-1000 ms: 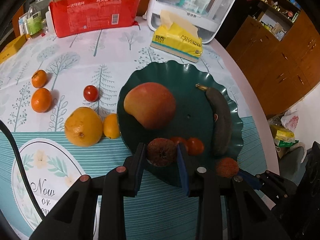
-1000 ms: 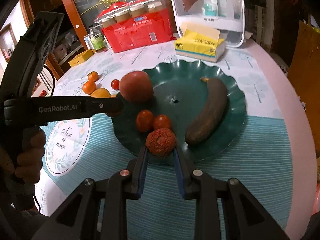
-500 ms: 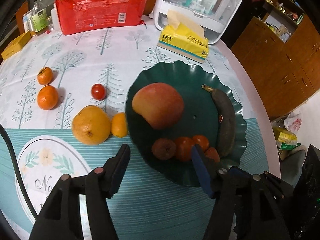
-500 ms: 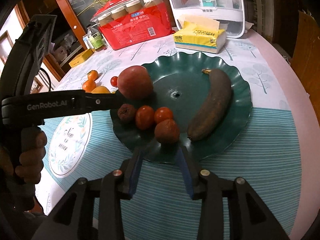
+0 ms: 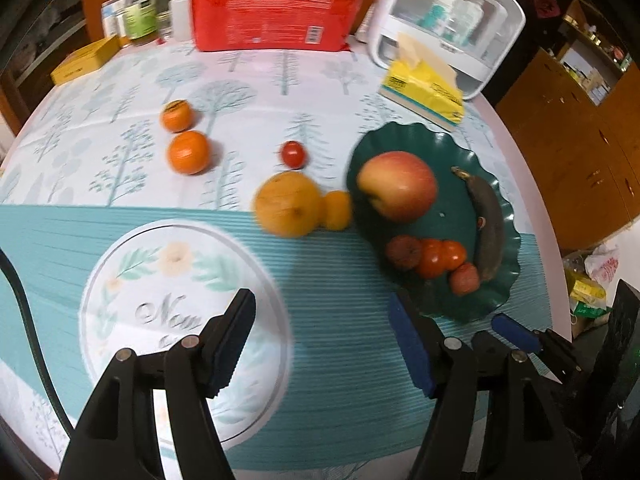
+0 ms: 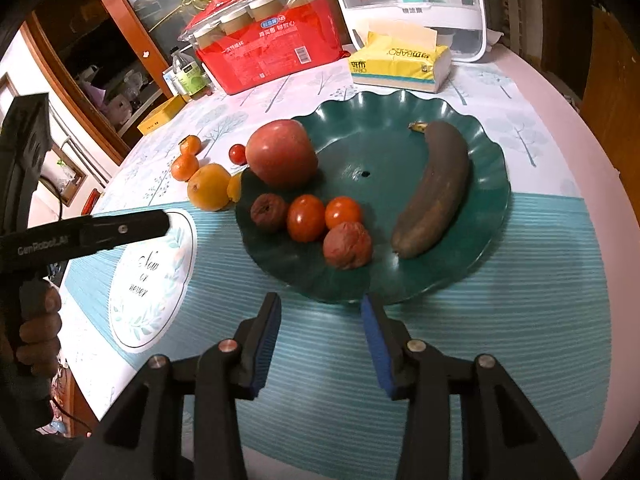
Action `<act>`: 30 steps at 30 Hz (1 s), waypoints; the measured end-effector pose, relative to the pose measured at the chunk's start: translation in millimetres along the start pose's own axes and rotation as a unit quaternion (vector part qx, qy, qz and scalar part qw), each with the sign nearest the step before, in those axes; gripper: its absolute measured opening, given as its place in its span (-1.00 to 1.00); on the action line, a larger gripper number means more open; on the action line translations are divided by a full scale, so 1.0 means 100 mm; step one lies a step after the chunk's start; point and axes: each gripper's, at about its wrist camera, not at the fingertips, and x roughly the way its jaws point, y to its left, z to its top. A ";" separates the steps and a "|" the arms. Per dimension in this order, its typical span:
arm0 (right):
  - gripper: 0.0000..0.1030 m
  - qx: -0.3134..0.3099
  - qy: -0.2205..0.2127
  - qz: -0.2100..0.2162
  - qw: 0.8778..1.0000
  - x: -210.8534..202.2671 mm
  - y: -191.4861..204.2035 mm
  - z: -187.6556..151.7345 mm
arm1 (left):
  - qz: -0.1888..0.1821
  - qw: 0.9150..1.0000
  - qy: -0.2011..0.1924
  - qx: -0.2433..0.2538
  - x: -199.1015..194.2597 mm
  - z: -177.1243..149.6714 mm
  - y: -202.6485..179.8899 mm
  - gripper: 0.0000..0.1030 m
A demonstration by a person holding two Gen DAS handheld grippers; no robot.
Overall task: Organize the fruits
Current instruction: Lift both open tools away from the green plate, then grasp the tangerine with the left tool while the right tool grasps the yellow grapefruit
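Fingers of both the left gripper (image 5: 322,336) and right gripper (image 6: 320,320) just opened, empty, near the green plate (image 6: 404,280).

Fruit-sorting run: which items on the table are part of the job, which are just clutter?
Job:
green plate
apple
dark banana
two tomatoes on the plate
two wrinkled fruits
loose tomato
two tangerines
large orange
small yellow fruit

Clutter:
tissue pack
red package
white case
yellow box
bottles
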 end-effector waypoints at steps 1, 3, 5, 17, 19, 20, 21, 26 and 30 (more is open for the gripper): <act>-0.18 0.000 0.001 -0.002 1.000 0.00 0.02 -0.01 | 0.002 1.000 0.002 -0.004 -0.03 0.00 0.06 0.31; -0.18 0.000 0.007 -0.006 1.000 0.00 0.08 -0.03 | 0.005 1.000 0.004 -0.014 -0.08 -0.01 0.20 0.31; -0.18 0.002 0.012 -0.008 1.000 0.01 0.14 -0.04 | 0.006 1.000 0.005 -0.020 -0.13 0.00 0.30 0.31; -0.15 0.056 0.040 -0.005 0.998 0.14 0.54 -0.01 | 0.041 0.999 0.030 -0.012 -0.30 0.11 0.97 0.42; -0.12 0.070 0.045 -0.002 0.997 0.18 0.62 0.00 | 0.047 0.998 0.034 -0.008 -0.32 0.15 1.08 0.43; -0.08 0.075 0.048 -0.003 0.996 0.20 0.68 0.01 | 0.049 0.998 0.038 -0.005 -0.32 0.18 1.14 0.43; -0.04 0.077 0.048 -0.003 0.996 0.22 0.72 0.01 | 0.051 0.998 0.041 -0.004 -0.32 0.20 1.17 0.43; 0.07 0.092 0.051 -0.001 0.994 0.33 0.97 0.08 | 0.062 0.997 0.051 0.003 -0.28 0.41 1.39 0.44; 0.23 0.108 0.046 -0.004 0.993 0.43 1.14 0.19 | 0.062 0.996 0.058 0.018 -0.24 0.61 1.50 0.45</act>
